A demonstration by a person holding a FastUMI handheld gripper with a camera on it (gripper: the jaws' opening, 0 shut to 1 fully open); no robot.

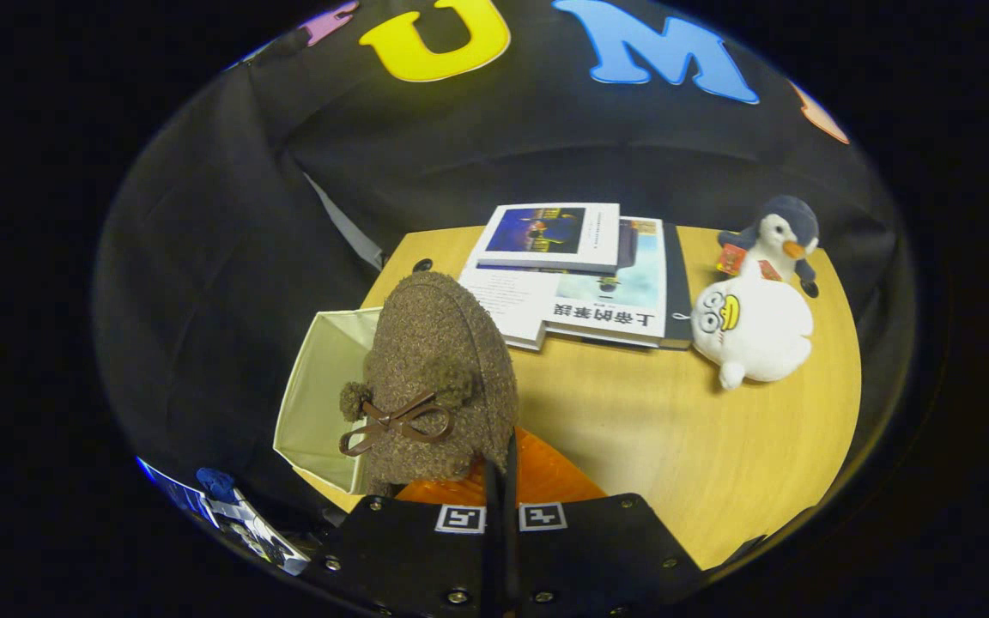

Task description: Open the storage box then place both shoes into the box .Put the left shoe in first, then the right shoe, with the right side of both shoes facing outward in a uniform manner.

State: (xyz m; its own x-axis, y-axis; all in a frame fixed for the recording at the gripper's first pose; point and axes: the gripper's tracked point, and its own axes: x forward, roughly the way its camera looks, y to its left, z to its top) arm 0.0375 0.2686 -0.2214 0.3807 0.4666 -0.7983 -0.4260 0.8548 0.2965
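A brown fuzzy shoe with a dark bow and pompoms hangs in the air, toe pointing away from me. My gripper is shut on the shoe's heel edge, with its orange lining showing just ahead of the fingers. An open cream storage box stands on the wooden table, to the left of and partly behind the shoe. The shoe hides part of the box's right side. The second shoe cannot be made out.
Beyond the shoe lie stacked books at the far middle of the table. A white plush duck and a penguin plush sit at the far right. Bare tabletop lies between the fingers and the plush toys.
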